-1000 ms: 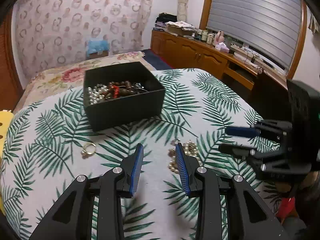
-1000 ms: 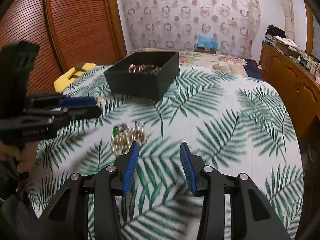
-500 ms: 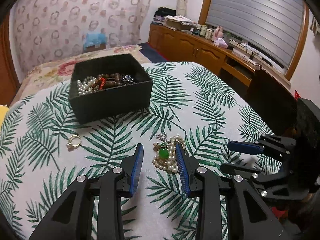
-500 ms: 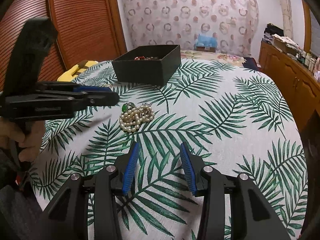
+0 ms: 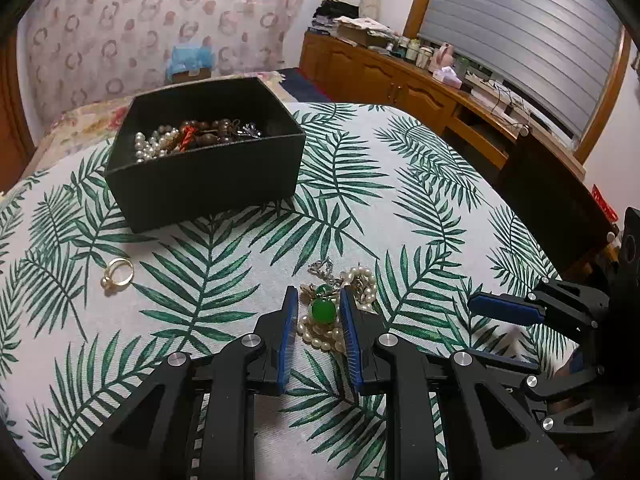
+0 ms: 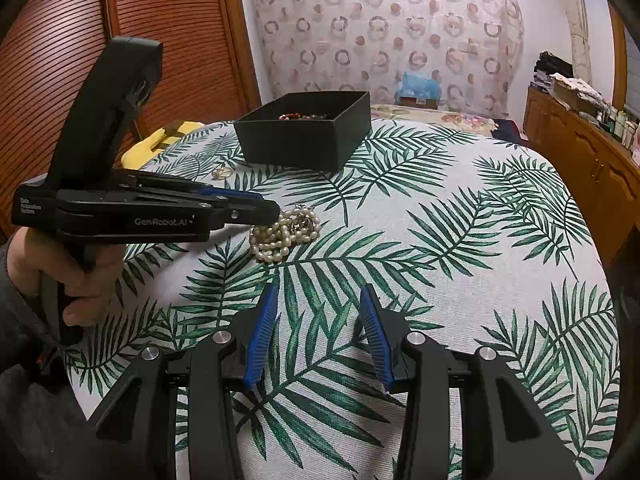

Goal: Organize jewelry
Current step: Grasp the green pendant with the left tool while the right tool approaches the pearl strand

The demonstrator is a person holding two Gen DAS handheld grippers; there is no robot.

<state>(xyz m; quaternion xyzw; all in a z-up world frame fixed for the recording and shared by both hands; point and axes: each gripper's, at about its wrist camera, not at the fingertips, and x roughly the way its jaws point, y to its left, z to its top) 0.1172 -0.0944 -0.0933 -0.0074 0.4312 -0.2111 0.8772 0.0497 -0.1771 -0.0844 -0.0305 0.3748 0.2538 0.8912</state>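
your left tongs (image 5: 319, 314) sit low over the worktop (image 5: 432, 184) with their blue pads on either side of the pearl necklace (image 5: 340, 312), the green pendant (image 5: 323, 311) showing in the gap between them. the pads stand narrowly apart and look close to the beads, but you cannot tell from either view whether they already touch or pinch the strand, so treat it as not yet gripped. from the right wrist view the tips of those tongs reach the near edge of the pearl heap (image 6: 285, 233).

your right tongs (image 6: 316, 334) hang spread wide and hold nothing, well back from the necklace over the bare leaf-print cloth.

further out, a gold ring (image 5: 118, 273) lies loose on the cloth, apart from the necklace and just in front of the black box (image 5: 208, 184). the box stands upright and open toward the far side of the worktop, and it already holds a tangle of white pearls, brown beads, something red and a silvery piece.

judging by this, you are past the middle of the job: several pieces are in the box, and two are left outside it, the pearl necklace with its pendant and the ring. the step in hand looks like the pickup of the necklace. a loose heap of beads may slip or trail when lifted, so a firm pinch across several strands seems wise. the ring is small and flat and will likely need a careful approach afterwards.
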